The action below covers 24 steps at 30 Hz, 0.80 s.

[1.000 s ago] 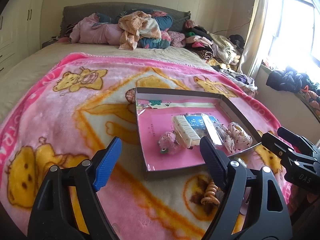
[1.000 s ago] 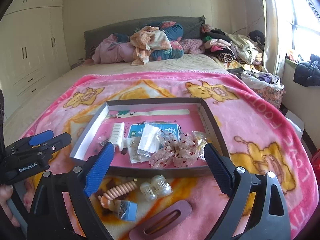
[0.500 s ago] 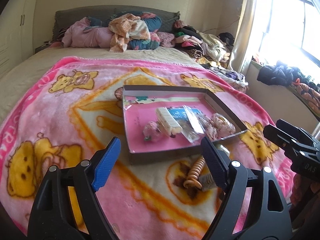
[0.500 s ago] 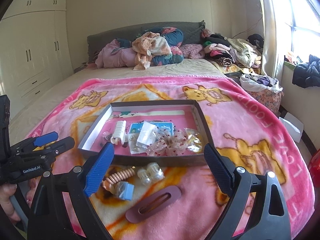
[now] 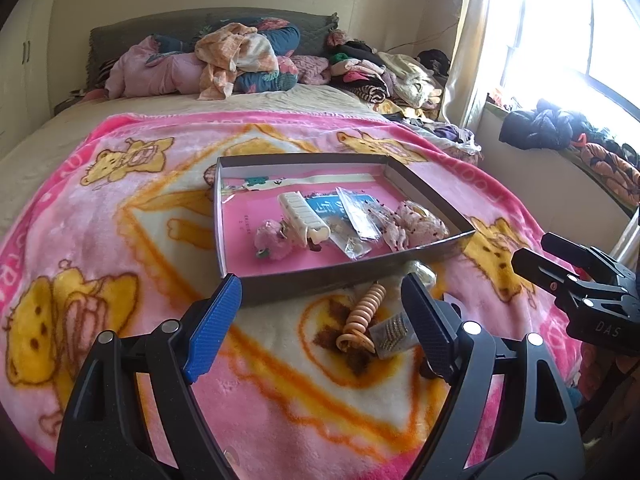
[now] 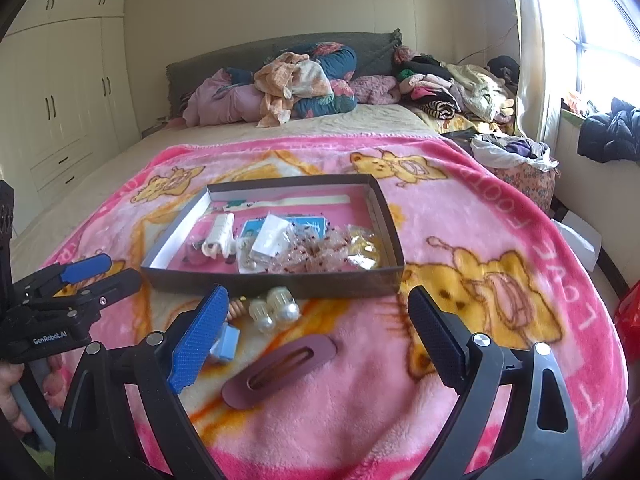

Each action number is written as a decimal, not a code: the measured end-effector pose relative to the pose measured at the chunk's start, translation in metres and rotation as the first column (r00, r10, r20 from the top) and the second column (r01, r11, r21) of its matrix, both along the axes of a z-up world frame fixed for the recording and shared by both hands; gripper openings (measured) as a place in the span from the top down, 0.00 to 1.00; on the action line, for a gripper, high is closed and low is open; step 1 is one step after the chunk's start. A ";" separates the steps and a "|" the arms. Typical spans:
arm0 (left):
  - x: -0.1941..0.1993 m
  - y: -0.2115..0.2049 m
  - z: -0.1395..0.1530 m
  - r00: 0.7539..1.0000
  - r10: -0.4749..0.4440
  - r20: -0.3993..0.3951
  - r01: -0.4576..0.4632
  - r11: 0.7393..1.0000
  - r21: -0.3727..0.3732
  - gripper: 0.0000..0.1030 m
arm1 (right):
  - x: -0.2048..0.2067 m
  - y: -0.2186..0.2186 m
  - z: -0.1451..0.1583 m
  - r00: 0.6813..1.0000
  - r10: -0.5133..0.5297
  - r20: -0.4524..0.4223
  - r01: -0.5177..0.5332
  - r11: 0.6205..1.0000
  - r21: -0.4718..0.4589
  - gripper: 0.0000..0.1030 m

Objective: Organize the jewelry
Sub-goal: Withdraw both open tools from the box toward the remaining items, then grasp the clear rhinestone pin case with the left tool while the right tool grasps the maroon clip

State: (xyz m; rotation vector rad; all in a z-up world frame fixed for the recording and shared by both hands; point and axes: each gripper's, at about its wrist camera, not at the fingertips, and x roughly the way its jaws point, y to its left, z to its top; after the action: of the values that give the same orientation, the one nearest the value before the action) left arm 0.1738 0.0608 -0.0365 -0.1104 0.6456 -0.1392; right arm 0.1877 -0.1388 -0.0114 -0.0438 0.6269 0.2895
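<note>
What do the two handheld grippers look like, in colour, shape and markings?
Both are black plastic frames with silver rivets. The left gripper and the right gripper each carry one blue textured pad and one black one. Side views show white lettering: "GenRobot.AI" on the left, "DAS" on the right.

Fluffy fleece blanket [image 6: 460,216] under a matt cardboard tray [image 6: 280,280]; crinkly clear plastic bags [image 6: 268,240] at the tray's centre; at six o'clock, a matt plastic hair clip [image 6: 280,368].
</note>
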 end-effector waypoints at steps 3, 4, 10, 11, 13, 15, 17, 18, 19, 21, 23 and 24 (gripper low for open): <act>-0.002 -0.004 -0.003 1.000 -0.012 -0.004 0.012 1.000 0.005 0.29 | -0.002 -0.003 -0.005 1.000 0.006 -0.011 -0.006 1.000 -0.001 0.14; -0.002 -0.005 -0.004 1.000 -0.017 -0.007 0.017 1.000 0.007 0.29 | -0.003 -0.004 -0.007 1.000 0.009 -0.016 -0.009 1.000 -0.001 0.14; -0.006 -0.015 -0.010 0.999 -0.051 -0.015 0.052 0.998 0.023 0.29 | -0.001 -0.012 -0.019 0.998 0.012 -0.057 -0.012 1.000 0.010 0.14; -0.006 -0.016 -0.011 0.998 -0.057 -0.018 0.058 0.998 0.025 0.29 | 0.000 -0.013 -0.021 0.998 0.013 -0.064 -0.013 1.000 0.015 0.14; -0.008 -0.020 -0.014 0.997 -0.072 -0.023 0.073 0.997 0.030 0.29 | 0.001 -0.017 -0.025 0.997 0.015 -0.081 -0.013 1.000 0.023 0.14; -0.009 -0.024 -0.019 0.996 -0.088 -0.033 0.089 0.995 0.035 0.29 | 0.002 -0.020 -0.028 0.995 0.019 -0.100 -0.016 0.999 0.033 0.16; -0.010 -0.028 -0.021 0.994 -0.104 -0.039 0.106 0.994 0.040 0.29 | 0.005 -0.022 -0.033 0.991 0.031 -0.128 -0.024 0.999 0.049 0.21; -0.011 -0.031 -0.023 0.993 -0.114 -0.043 0.116 0.992 0.047 0.29 | 0.006 -0.022 -0.036 0.989 0.038 -0.142 -0.030 0.998 0.058 0.23; -0.011 -0.033 -0.025 0.991 -0.124 -0.046 0.126 0.991 0.050 0.30 | 0.007 -0.023 -0.039 0.987 0.045 -0.157 -0.035 0.997 0.065 0.26; -0.013 -0.039 -0.028 0.988 -0.146 -0.052 0.149 0.987 0.057 0.35 | 0.009 -0.024 -0.044 0.982 0.058 -0.181 -0.045 0.996 0.075 0.31; -0.012 -0.043 -0.032 0.984 -0.165 -0.064 0.168 0.984 0.059 0.38 | 0.011 -0.023 -0.048 0.976 0.073 -0.204 -0.056 0.994 0.088 0.37; -0.012 -0.045 -0.034 0.982 -0.175 -0.072 0.180 0.982 0.059 0.43 | 0.012 -0.023 -0.051 0.973 0.084 -0.215 -0.063 0.993 0.101 0.41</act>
State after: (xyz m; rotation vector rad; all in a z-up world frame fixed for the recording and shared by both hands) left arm 0.1615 0.0154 -0.0710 0.0060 0.7254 -0.2874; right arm 0.1994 -0.1620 -0.0625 0.0561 0.8312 0.3990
